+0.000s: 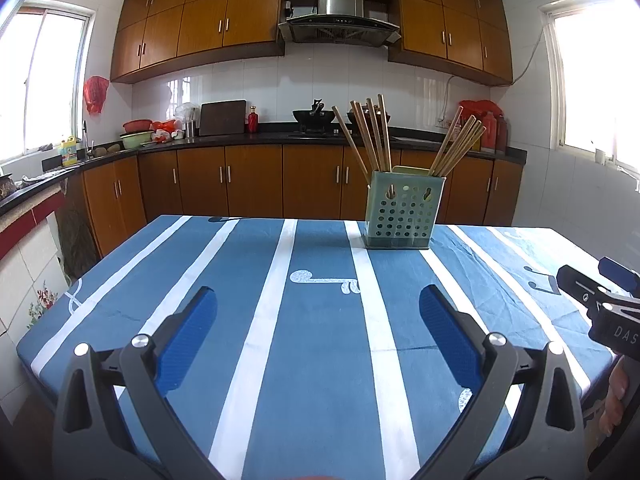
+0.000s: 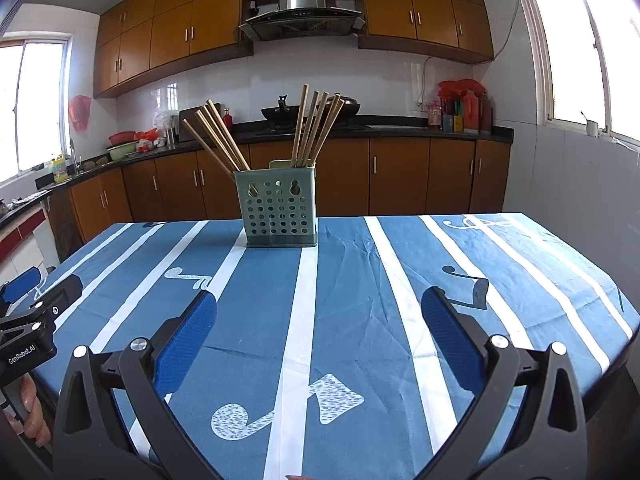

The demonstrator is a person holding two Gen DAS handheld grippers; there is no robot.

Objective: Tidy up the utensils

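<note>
A pale green perforated utensil holder (image 1: 402, 216) stands upright at the far side of the table, also in the right wrist view (image 2: 279, 216). Two bundles of wooden chopsticks (image 1: 370, 136) lean out of it, one to the left (image 2: 218, 140) and one to the right (image 2: 316, 128). My left gripper (image 1: 318, 300) is open and empty over the near part of the table. My right gripper (image 2: 319, 302) is open and empty too. The right gripper shows at the right edge of the left wrist view (image 1: 600, 292), and the left gripper at the left edge of the right wrist view (image 2: 36, 300).
The table carries a blue cloth with white stripes and music notes (image 1: 320, 360). Behind it runs a dark counter (image 1: 280, 138) with wooden cabinets, a wok (image 1: 314, 116), bowls and bottles. Windows are on both sides.
</note>
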